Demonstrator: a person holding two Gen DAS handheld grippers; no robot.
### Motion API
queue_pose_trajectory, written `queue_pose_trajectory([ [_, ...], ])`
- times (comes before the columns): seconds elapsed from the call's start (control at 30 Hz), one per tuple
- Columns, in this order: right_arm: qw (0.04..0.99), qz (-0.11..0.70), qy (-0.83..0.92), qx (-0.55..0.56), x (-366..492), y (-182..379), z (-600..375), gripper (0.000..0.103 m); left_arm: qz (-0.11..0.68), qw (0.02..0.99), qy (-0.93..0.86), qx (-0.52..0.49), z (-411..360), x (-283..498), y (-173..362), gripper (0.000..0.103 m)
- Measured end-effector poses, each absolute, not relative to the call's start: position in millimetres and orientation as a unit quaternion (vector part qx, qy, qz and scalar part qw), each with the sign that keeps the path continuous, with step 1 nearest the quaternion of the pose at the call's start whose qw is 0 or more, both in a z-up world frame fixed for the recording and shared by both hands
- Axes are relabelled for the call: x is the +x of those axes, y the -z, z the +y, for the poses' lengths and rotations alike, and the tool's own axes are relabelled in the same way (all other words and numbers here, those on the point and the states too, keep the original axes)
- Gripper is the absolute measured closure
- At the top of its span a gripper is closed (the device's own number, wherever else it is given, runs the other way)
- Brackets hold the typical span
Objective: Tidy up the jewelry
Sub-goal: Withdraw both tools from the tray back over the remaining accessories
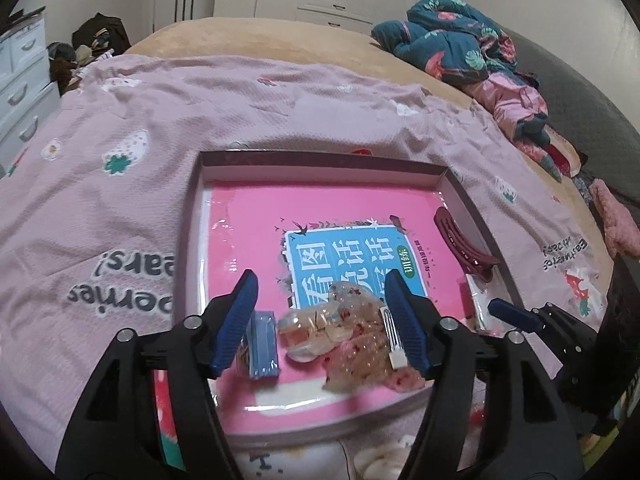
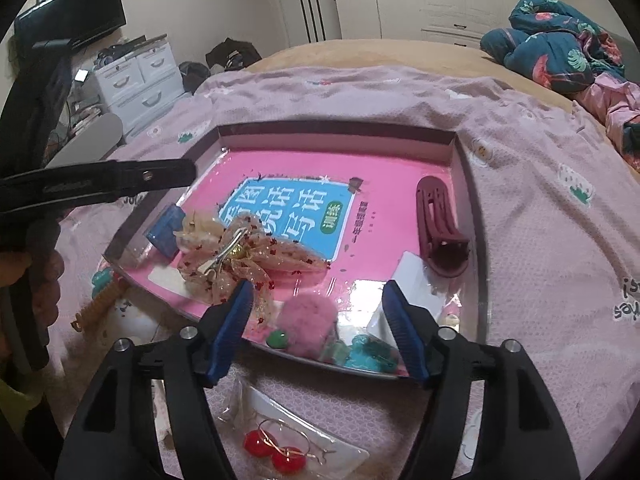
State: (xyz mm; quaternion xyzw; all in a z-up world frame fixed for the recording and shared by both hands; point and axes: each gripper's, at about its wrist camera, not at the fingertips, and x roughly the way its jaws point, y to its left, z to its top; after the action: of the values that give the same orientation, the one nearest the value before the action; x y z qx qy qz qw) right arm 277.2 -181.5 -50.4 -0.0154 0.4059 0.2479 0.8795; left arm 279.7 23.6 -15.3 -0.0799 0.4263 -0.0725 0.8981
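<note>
A shallow box (image 1: 460, 184) holding a pink book lies on the pink bedspread. My left gripper (image 1: 320, 320) is open, its fingers either side of a sheer sequinned bow clip (image 1: 352, 336), which also shows in the right wrist view (image 2: 240, 256). A small blue box (image 1: 262, 344) lies by the left finger. A maroon hair claw (image 1: 464, 244) lies at the box's right side. My right gripper (image 2: 316, 328) is open over the box's near edge, above a pink pom-pom (image 2: 308, 320) and teal hair clips (image 2: 368, 354). Red cherry earrings (image 2: 276, 452) in a clear bag lie below it.
A yellow comb-like clip (image 2: 100, 304) lies on the bedspread left of the box. A white packet (image 2: 412, 280) sits inside near the claw. Crumpled teal and pink clothes (image 1: 460, 44) are piled at the back right. White drawers (image 2: 136, 76) stand beyond the bed.
</note>
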Motion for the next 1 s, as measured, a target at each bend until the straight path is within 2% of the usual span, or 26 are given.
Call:
queue_pose_trajectory([
  [0.1,0.886,0.395,-0.244,-0.005,272,40,-190,0.029,0.416,0.903,0.066,-0.082,28,269,6,0.036],
  [0.17,0.889,0.389,-0.242,0.004,269,33,-196,0.024,0.41,0.906,0.062,-0.084,30,260,0,0.029],
  [0.23,0.894,0.378,-0.239,0.016,263,23,-203,0.018,0.402,0.909,0.063,-0.09,30,252,-7,0.018],
  [0.33,0.902,0.36,-0.235,0.028,255,6,-214,0.013,0.386,0.916,0.064,-0.088,29,239,-21,0.01],
  [0.53,0.914,0.33,-0.23,0.043,235,-24,-229,0.007,0.36,0.926,0.064,-0.092,33,213,-47,0.009],
  [1.0,0.927,0.301,-0.223,0.036,186,-60,-241,0.005,0.321,0.94,0.06,-0.098,44,153,-78,0.009],
])
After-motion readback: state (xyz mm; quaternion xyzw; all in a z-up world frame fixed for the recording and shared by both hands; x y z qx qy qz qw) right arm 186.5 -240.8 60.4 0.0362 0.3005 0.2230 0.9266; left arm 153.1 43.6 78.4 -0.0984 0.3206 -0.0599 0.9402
